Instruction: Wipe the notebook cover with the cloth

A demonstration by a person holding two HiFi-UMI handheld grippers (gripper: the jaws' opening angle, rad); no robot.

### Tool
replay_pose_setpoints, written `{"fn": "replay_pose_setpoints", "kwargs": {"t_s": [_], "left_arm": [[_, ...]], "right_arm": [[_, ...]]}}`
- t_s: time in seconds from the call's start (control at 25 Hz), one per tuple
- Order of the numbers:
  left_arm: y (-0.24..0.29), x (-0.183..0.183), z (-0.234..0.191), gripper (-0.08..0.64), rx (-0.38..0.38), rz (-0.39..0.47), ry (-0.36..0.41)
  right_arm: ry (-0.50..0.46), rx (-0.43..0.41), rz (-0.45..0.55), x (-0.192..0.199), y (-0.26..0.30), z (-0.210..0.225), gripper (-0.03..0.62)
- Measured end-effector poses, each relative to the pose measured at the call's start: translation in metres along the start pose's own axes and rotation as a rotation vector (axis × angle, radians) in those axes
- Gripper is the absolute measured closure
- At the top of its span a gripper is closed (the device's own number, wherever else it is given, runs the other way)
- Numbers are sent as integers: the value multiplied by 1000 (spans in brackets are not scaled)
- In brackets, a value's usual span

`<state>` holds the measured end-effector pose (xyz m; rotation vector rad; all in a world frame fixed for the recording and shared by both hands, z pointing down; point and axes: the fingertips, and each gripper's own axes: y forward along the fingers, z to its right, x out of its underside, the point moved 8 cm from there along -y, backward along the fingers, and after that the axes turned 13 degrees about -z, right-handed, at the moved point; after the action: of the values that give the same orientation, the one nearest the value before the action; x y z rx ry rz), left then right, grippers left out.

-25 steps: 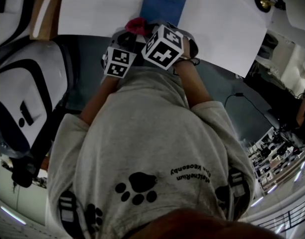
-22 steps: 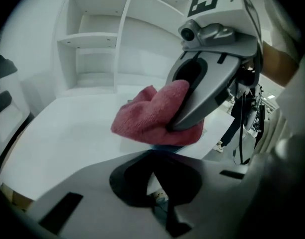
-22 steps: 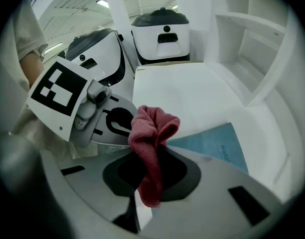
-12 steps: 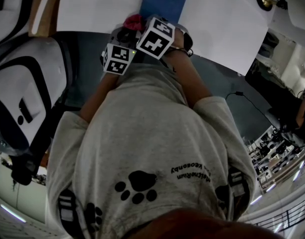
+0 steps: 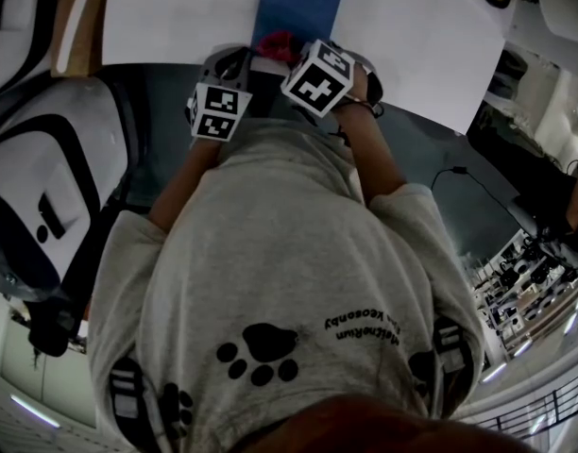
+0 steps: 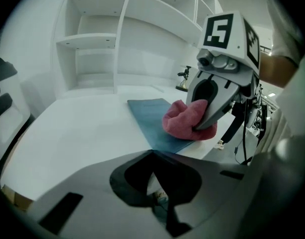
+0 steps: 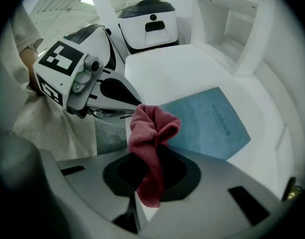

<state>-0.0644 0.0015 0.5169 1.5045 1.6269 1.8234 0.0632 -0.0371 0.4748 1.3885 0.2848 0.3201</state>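
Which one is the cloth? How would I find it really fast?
Look at the big white table and find the flat blue notebook lying on it. At the notebook's near end, the right gripper pinches the cloth. It is the only pink, soft, bunched-up thing there.

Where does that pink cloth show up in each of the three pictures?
Head view: cloth top centre, at the notebook's near end.
Left gripper view: right of centre, clamped by the right gripper.
Right gripper view: centre, hanging between the jaws.
Shared landmark: the blue notebook.
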Motion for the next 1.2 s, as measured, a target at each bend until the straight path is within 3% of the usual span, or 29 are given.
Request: {"fn": "replay_pose_setpoints", "kwargs": {"t_s": [0.68,0.92,1.2], "left_arm": [[1,-4,0,548,-3,-7,15],[1,-5,2,548,4,-12,17],[2,-7,1,548,27,-26,13]], "right_arm": [[160,36,-77,78,-2,16,532],[264,52,-117,122,-6,20,532],[429,86,-27,153,-19,19,532]]}}
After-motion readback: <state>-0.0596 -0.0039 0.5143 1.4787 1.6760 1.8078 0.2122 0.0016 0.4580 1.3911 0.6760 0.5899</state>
